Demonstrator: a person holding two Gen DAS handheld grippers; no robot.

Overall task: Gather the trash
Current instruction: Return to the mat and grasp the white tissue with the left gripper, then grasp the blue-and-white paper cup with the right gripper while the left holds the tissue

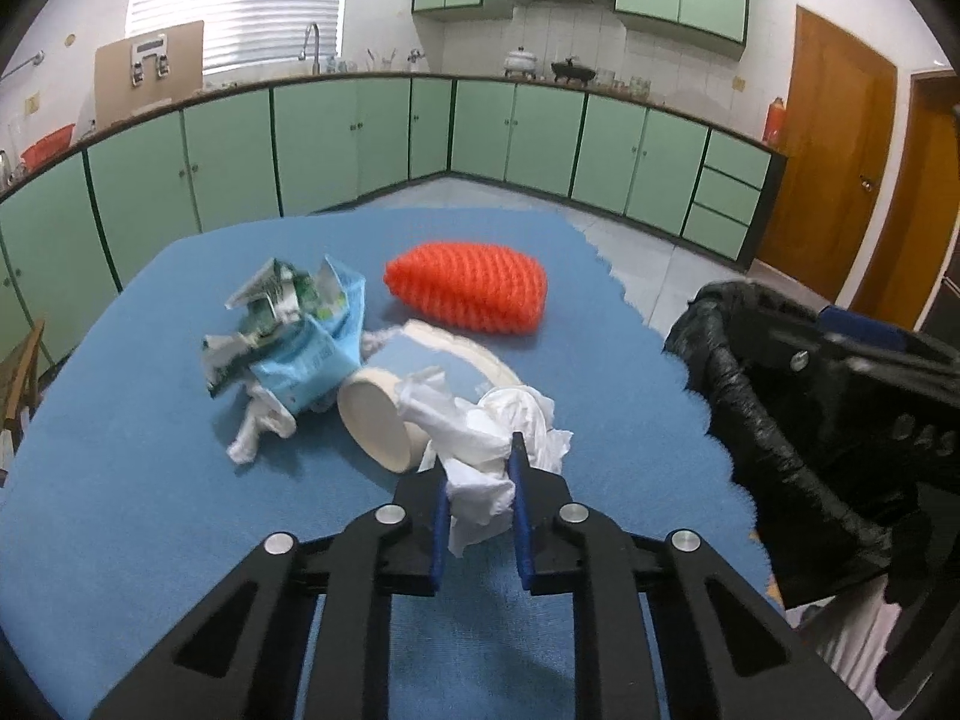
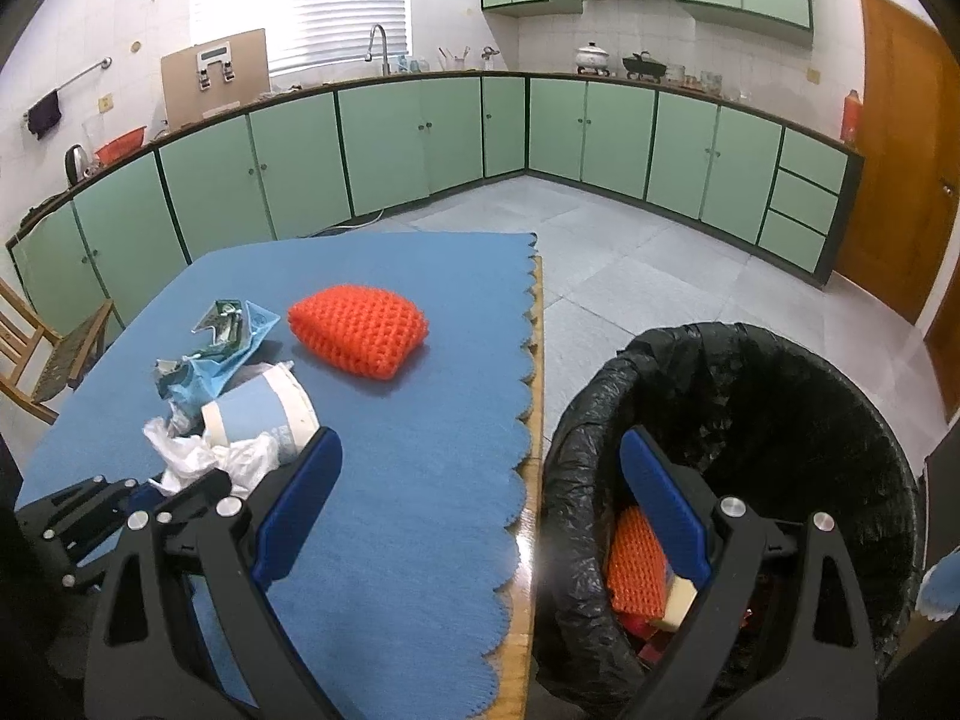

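Our left tongs [image 1: 480, 480] are clamped on a crumpled white tissue [image 1: 480, 450], with a paper cup [image 1: 378, 420] on its side just ahead and to the left of them, then crushed cartons [image 1: 294, 324] and an orange net [image 1: 468, 288] farther out on the blue mat [image 1: 150, 480]. Our right tongs [image 2: 480, 480] stand wide apart, their right finger over the black-lined bin [image 2: 780, 408], where another orange net [image 2: 636, 564] lies.
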